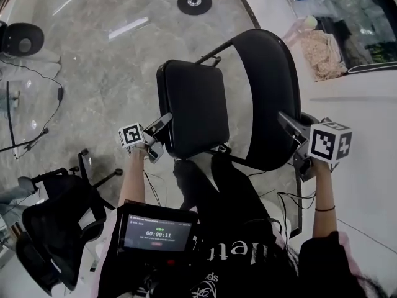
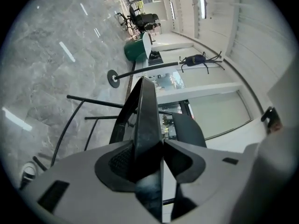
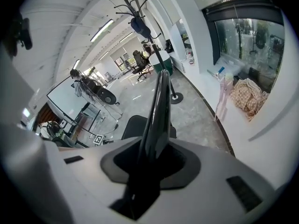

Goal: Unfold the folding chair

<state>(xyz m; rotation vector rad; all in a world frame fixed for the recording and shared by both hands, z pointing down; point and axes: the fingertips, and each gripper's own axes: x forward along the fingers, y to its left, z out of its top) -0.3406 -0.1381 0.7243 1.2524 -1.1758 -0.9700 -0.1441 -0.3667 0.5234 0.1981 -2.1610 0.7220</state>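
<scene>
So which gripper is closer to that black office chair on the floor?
Left. The left gripper sits at the seat, on the side nearest the office chair; the right gripper is at the backrest, on the far side.

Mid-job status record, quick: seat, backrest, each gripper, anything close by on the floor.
seat: black pad, tilted up toward the head view
backrest: black, curved, behind and right of the seat
left gripper: at the seat's left edge; edge between the jaws, a sliver of gap beside one pad
right gripper: clamped on the backrest's right edge
nearby: office chair at lower left on the marble floor
fully unfolded: cannot tell
</scene>
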